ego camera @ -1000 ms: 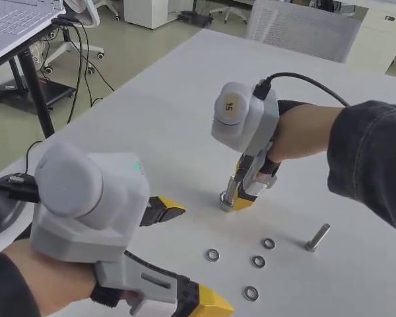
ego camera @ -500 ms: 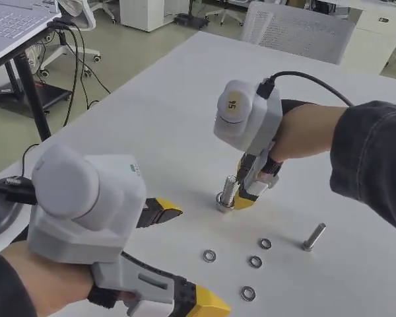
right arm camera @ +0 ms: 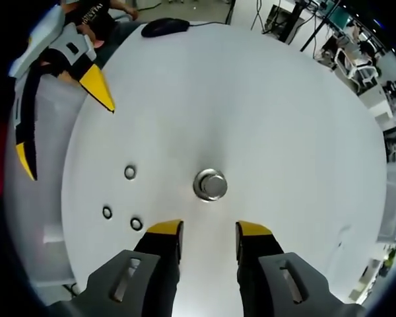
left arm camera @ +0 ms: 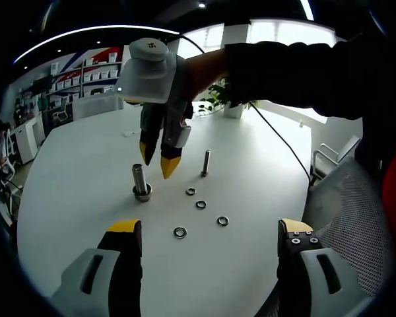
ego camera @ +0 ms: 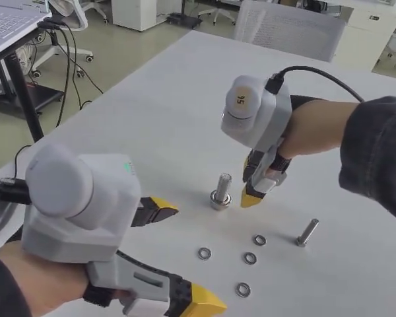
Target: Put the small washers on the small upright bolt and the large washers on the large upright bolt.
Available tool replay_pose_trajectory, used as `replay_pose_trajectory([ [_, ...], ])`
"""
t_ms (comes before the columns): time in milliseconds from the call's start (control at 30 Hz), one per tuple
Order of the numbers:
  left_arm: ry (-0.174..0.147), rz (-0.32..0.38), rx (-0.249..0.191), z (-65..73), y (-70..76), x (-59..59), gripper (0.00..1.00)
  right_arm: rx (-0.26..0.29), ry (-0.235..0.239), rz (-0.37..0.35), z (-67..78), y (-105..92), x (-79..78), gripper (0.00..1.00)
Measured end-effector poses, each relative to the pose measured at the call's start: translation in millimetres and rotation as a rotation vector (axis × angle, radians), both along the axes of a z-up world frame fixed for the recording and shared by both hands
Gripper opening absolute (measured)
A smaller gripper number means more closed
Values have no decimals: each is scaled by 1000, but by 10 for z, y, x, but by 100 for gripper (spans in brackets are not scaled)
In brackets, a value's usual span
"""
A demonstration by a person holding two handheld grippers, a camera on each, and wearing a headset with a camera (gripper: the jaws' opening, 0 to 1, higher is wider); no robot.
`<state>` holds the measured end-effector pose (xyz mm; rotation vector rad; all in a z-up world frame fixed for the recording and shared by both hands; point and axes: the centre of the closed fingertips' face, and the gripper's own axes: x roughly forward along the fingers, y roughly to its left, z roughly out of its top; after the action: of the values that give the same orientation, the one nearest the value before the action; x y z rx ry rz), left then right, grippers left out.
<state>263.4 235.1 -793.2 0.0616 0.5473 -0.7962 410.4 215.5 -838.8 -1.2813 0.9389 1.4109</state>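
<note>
The upright bolt (ego camera: 220,190), the lying bolt (ego camera: 306,232) at its four o'clock and the washers (ego camera: 250,257) are bright glossy metal on a smooth matt white table (ego camera: 152,119), and the right gripper (ego camera: 249,195) is matt grey plastic, yellow-tipped.

On the table (ego camera: 152,99), the large bolt (ego camera: 221,190) stands upright near the middle. The right gripper (ego camera: 251,198) hangs just right of it, tips down and apart from it. 4 washers (ego camera: 250,257) lie flat in a loose cluster in front of the bolt, nearer the person, none touching another. The small bolt (ego camera: 305,232) sits right of the washers. The left gripper (ego camera: 186,256) is at the near left, with the washers ahead of its jaws. A laptop (ego camera: 6,20) stands beyond the table's left edge, and a chair (ego camera: 284,30) stands behind its far end.
</note>
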Motion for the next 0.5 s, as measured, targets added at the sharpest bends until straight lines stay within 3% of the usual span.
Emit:
replay_pose_trajectory([
  [500,2,-10,4,-5,-25,25,84,-11,0,-33,25,-274,-30,34],
])
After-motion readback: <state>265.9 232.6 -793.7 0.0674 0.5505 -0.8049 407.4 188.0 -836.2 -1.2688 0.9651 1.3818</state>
